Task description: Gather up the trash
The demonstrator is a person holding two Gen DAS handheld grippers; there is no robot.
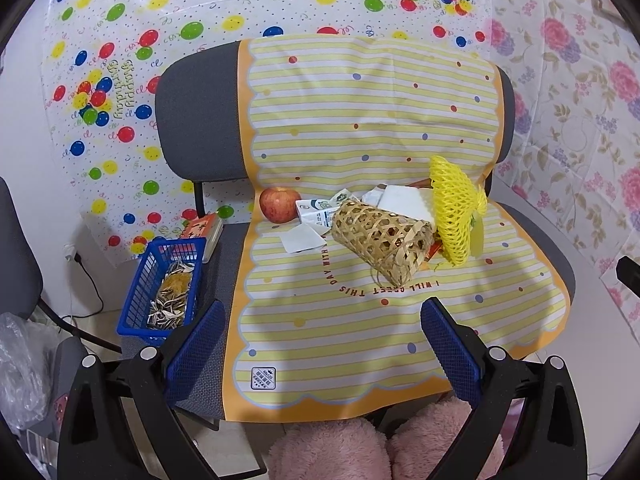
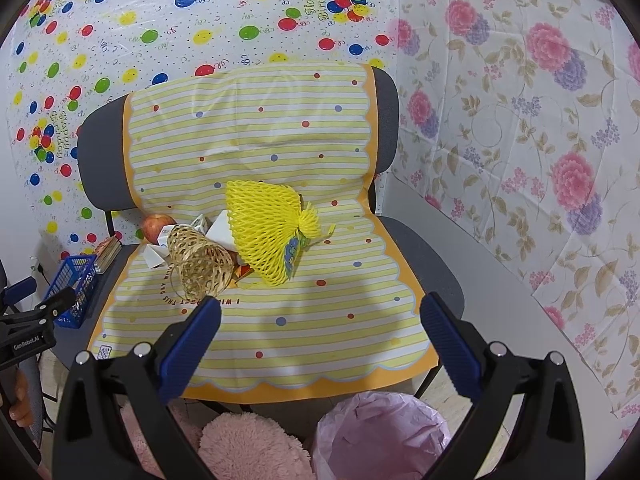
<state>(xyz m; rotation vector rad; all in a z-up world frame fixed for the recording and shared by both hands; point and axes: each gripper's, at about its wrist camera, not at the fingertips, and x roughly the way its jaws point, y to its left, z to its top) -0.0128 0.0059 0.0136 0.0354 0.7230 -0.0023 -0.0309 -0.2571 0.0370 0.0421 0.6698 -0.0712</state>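
A grey chair draped with a yellow striped mat (image 1: pixel 360 320) (image 2: pixel 320 320) holds a pile of litter: a yellow foam fruit net (image 1: pixel 454 208) (image 2: pixel 264 228), a woven bamboo basket (image 1: pixel 380 240) (image 2: pixel 200 260) on its side, a milk carton (image 1: pixel 316 212), white paper scraps (image 1: pixel 302 238) and a red apple (image 1: pixel 278 204) (image 2: pixel 156 226). My left gripper (image 1: pixel 322 332) hangs open over the mat's front part, short of the pile. My right gripper (image 2: pixel 320 328) is open too, nearer the seat's front edge, with nothing between its fingers. A bin lined with a pink bag (image 2: pixel 380 436) stands on the floor below it.
A blue crate (image 1: pixel 162 284) (image 2: pixel 72 292) of seed shells sits at the seat's left edge, with a book (image 1: pixel 204 230) behind it. Pink fluffy slippers (image 1: pixel 332 452) (image 2: pixel 248 444) are on the floor in front. A second grey chair and a clear plastic bag (image 1: pixel 20 372) are at left.
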